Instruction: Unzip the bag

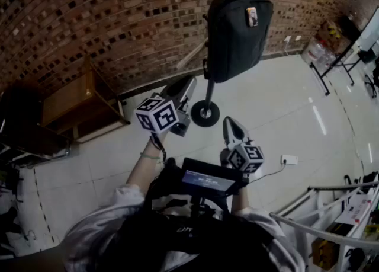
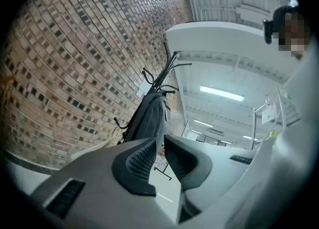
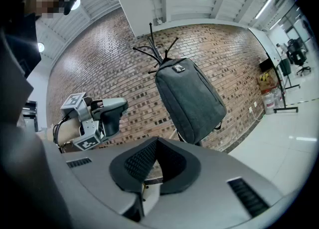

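Note:
A dark grey backpack (image 1: 237,28) hangs upright on a black coat stand (image 1: 205,113) in front of the brick wall. In the left gripper view the backpack (image 2: 149,118) shows edge-on, and in the right gripper view the backpack (image 3: 192,98) shows its flat side. My left gripper (image 1: 187,83) points up at the bag's lower left, well short of it. The left gripper (image 2: 158,140) keeps a narrow gap between its jaws and holds nothing. My right gripper (image 1: 228,122) hangs lower, below the bag. The right gripper (image 3: 156,140) has its tips touching, empty. The right gripper view also catches the left gripper (image 3: 117,108).
A brick wall (image 1: 118,16) runs behind the stand. A wooden cabinet (image 1: 77,102) stands at the left. A white socket strip (image 1: 289,159) lies on the pale tiled floor. At the lower right stands a white rack (image 1: 320,217), and water bottles (image 1: 317,51) stand at the far right.

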